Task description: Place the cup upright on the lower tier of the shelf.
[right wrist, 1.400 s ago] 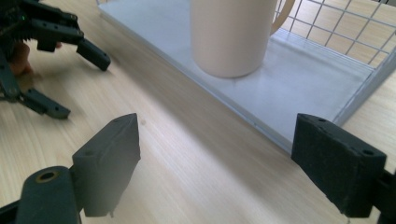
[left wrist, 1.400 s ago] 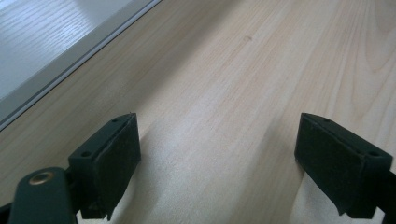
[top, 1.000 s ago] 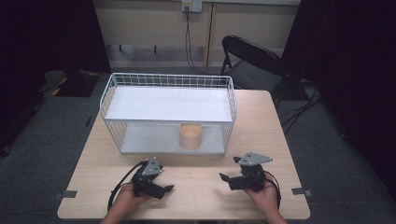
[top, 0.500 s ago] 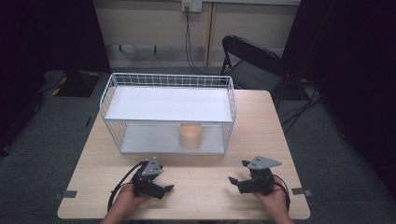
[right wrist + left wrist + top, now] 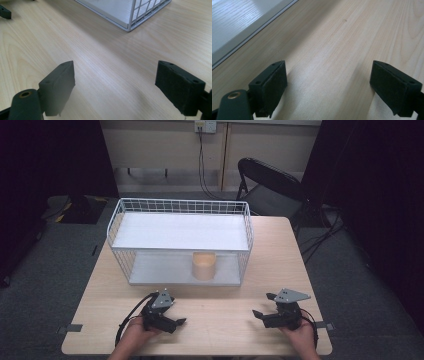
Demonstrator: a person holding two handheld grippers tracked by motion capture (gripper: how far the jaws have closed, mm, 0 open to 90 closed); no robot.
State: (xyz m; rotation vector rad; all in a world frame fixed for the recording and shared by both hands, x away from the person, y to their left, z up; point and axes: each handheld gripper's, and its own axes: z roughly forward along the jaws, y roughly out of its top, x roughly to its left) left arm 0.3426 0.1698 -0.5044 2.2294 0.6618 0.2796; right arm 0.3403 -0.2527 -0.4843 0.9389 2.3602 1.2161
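Since a second ago the right hand-held gripper (image 5: 263,306) has drifted outward along the near edge of the tabletop (image 5: 225,325), ending closer to the right corner, while the left hand-held gripper (image 5: 176,316) has kept its place near the left corner. Both rest low over the bare wood, each held in a hand coming in from the bottom edge (the right one carries a grey three-cornered plate on top). In the left gripper view the two black jaws stand wide apart with nothing between them but wood grain; the right gripper view shows the same wide, empty gap.

A white wire basket (image 5: 181,206), two-tiered with a flat white shelf on top and a white floor beneath, sits at the middle of the tabletop. A small tan cup (image 5: 204,265) stands upright on the lower level, near the front edge and right of centre. A corner of the basket (image 5: 130,27) appears in the right gripper view, well apart from the jaws. Behind the tabletop a black folding chair (image 5: 267,185) stands on the grey floor
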